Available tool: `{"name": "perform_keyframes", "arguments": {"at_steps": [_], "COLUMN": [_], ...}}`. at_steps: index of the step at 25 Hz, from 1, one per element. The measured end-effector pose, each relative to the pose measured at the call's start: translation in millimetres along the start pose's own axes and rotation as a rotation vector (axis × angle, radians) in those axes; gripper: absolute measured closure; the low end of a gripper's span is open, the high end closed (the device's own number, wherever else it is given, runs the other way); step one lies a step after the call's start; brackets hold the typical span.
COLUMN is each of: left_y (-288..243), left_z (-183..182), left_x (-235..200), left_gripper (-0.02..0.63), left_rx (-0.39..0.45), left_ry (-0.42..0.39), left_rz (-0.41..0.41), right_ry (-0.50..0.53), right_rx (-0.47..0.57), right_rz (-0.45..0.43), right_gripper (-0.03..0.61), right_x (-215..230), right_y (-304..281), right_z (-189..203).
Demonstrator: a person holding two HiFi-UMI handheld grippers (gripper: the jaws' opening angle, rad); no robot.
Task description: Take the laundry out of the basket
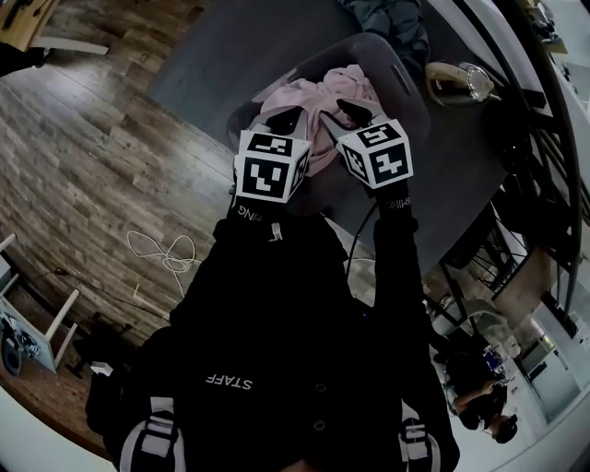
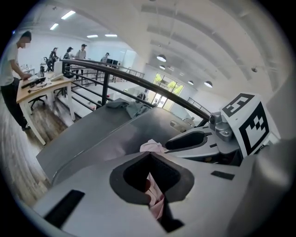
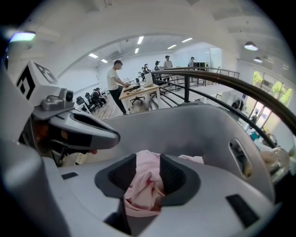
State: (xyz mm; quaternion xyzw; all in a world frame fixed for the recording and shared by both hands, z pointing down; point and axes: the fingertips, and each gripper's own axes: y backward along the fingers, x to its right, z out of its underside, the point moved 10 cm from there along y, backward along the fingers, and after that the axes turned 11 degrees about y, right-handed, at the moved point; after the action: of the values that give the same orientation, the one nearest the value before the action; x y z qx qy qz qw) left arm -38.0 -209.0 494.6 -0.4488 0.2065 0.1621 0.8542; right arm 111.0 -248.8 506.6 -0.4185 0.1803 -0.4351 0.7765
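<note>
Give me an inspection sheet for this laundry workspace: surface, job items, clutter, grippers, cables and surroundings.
Surface: grey table; the basket stands on it.
Job's things: grey basket with a pink garment heaped inside.
Clutter: blue-grey cloth beyond the basket, glass jug beside it.
Grippers: left gripper shut on the pink garment; right gripper has its jaws apart, with pink cloth bunched between the pads.
Cables: white cable looped on the floor.
Surroundings: wood floor, black railing, people at a wooden desk.
</note>
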Motion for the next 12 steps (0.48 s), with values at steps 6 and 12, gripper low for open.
{"name": "perform_keyframes", "arguments": {"at_steps": [6,12], "left_y": [-16,-24], "left_z": [-1,1], "left_x": [-7,-14], "left_gripper": [0.615,0.615], "left_rx": [-0.018,-0.045], "left_ry": [0.037,0.076], "left_rz": [-0.051,-0.084], "right_ry": [0.026,0.165], "right_rx": [-0.063,-0.156], "right_rz": [-0.073,-0.187], "right_gripper": [0.352,0.236], "right_x": [15,23], "right_y": [-20,-44], "right_z": [6,18]}}
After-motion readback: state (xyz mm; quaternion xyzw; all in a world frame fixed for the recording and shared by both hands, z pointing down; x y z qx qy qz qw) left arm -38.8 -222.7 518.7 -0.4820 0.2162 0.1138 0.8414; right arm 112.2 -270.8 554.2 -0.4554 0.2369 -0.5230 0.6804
